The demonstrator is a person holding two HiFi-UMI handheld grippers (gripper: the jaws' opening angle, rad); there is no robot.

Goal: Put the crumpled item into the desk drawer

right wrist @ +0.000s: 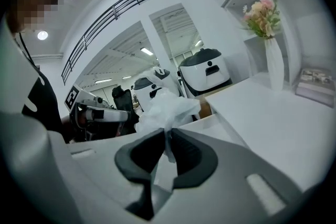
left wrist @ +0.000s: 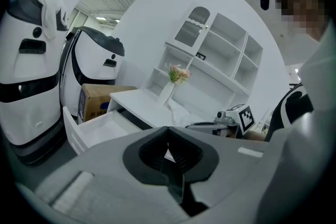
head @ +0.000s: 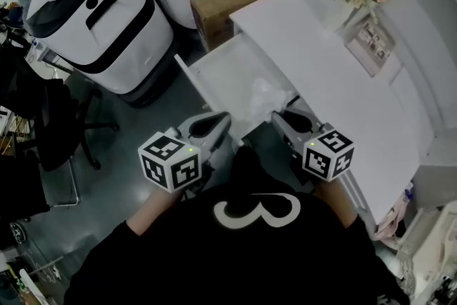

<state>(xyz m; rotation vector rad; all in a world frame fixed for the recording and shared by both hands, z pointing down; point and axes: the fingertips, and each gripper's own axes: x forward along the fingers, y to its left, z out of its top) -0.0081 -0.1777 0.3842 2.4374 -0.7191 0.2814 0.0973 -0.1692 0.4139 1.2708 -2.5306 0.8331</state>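
Far left, the left gripper [left wrist: 168, 129] hangs just off the front of the open drawer [head: 227, 71], jaws together with nothing between them. It looks like the spare hand for now. The drawer itself is pulled well out from under the white surface [head: 321, 61], and the floor of it is bare and pale.

Now the action: the crumpled item [head: 265, 94], a white, wispy wad, sits above the drawer's right-hand side, near the edge of the surface. The right gripper [right wrist: 169, 132] has it, jaws clamped on the wad's lower tail while the bulk puffs out above and ahead of the tips.

So this is judged to be the drop-in step, and the job is nearly done. To do it well, the right gripper should carry the wad leftward over the bare drawer floor and dip below the rim before the jaws part. Something this light may cling to a pad or spring back out. The left gripper is best kept clear of the drawer front until then.
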